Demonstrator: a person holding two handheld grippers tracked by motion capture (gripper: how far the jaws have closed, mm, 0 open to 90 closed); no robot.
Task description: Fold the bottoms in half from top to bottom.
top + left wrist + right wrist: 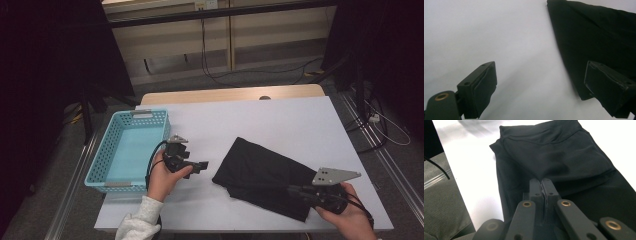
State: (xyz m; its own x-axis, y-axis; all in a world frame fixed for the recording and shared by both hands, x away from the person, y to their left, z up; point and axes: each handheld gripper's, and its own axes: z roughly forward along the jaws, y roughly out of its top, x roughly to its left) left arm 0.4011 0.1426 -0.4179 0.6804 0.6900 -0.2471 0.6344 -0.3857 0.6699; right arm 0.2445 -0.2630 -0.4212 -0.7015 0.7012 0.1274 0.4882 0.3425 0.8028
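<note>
High view: white table (pixel 280 120), grey floor; left gripper (pixel 200 166) spread, right gripper (pixel 295 190) pressed together over black cloth (pixel 260 172).

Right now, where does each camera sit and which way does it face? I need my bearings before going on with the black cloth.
High view: above the person's side, facing forward and down on the table; both hands, left gripper, right gripper, blue basket.
Left gripper view: rides that gripper, looking between its open jaws at the cloth's edge.
Right gripper view: rides that gripper, looking along its shut jaws over the black cloth.
Shared: all three show the black cloth on the white tabletop.
</note>
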